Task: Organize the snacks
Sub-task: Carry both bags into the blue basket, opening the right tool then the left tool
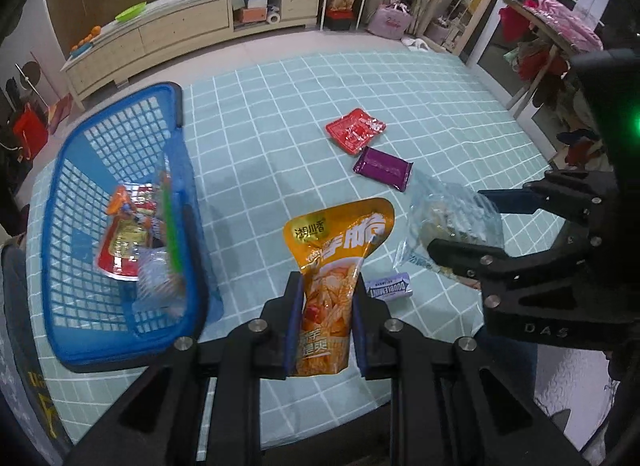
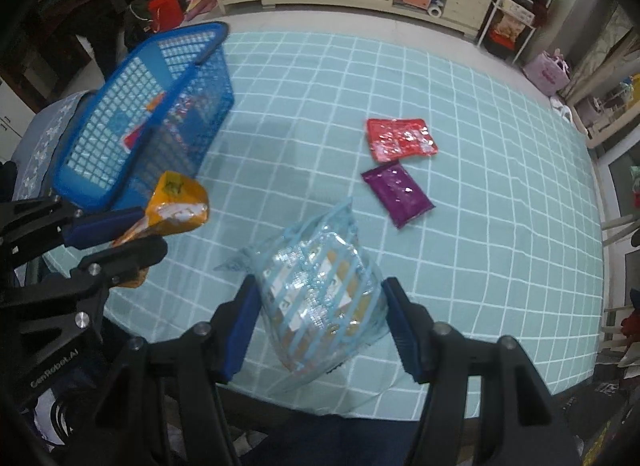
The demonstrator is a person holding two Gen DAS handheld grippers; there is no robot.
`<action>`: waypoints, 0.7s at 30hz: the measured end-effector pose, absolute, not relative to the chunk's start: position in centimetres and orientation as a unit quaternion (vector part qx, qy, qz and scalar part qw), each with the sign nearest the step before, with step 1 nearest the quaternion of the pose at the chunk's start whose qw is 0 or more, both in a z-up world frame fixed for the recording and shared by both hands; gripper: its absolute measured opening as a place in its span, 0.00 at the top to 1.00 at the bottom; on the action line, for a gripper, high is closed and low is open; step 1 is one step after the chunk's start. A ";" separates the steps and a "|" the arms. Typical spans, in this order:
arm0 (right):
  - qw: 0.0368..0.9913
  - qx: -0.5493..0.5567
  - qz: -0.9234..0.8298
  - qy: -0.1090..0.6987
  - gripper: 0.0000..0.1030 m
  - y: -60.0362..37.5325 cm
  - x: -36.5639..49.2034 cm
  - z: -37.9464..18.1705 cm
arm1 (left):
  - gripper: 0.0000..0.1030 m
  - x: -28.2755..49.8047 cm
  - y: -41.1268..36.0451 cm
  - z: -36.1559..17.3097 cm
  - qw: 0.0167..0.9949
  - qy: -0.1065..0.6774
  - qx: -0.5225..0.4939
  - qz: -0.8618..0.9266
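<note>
Left wrist view: basket (image 1: 80,193) part-filled; left gripper (image 1: 326,322) clamps orange pouch (image 1: 336,262), right gripper (image 2: 320,318) clamps clear bag (image 2: 320,294); red pack (image 1: 355,130), purple pack (image 1: 383,167), gum (image 1: 389,289) remain.

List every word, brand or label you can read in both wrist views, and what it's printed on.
"DOUBLEMINT": small purple-white gum pack on the tablecloth, seen upside down.
"DAS": body of the right gripper, left wrist view.
"GenRobot.AI": body of the left gripper, right wrist view.
Large Chinese characters on the orange snack pouch: too distorted to read reliably.
Red packet, purple packet, clear blue-striped bag: no legible print.
</note>
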State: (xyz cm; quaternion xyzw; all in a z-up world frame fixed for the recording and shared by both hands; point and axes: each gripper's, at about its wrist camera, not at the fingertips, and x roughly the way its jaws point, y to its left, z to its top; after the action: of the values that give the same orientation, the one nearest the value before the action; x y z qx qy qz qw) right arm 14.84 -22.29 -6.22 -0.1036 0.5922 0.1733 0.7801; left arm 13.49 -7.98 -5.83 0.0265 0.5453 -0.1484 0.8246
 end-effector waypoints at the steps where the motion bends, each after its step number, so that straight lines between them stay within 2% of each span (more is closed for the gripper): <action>1: 0.780 -0.104 0.173 0.592 0.36 -22.0 14.7 -6.0 | 0.80 13.2 -7.4 -5.4 0.827 0.542 0.026 -0.147; 10: 0.780 -0.112 0.188 0.586 0.36 -17.1 14.0 -4.2 | 0.80 12.6 -1.5 -3.2 0.841 0.524 0.002 -0.133; 21: 0.780 -0.116 0.229 0.571 0.36 -9.6 15.7 -2.6 | 0.80 14.3 5.9 -3.6 0.844 0.531 -0.021 -0.077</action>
State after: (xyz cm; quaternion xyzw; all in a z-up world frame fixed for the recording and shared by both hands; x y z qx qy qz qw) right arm 15.72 -9.60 -2.63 -0.1162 0.5706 0.2292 0.7800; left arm 14.26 5.94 -3.56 -0.0207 0.5305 -0.0767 0.8439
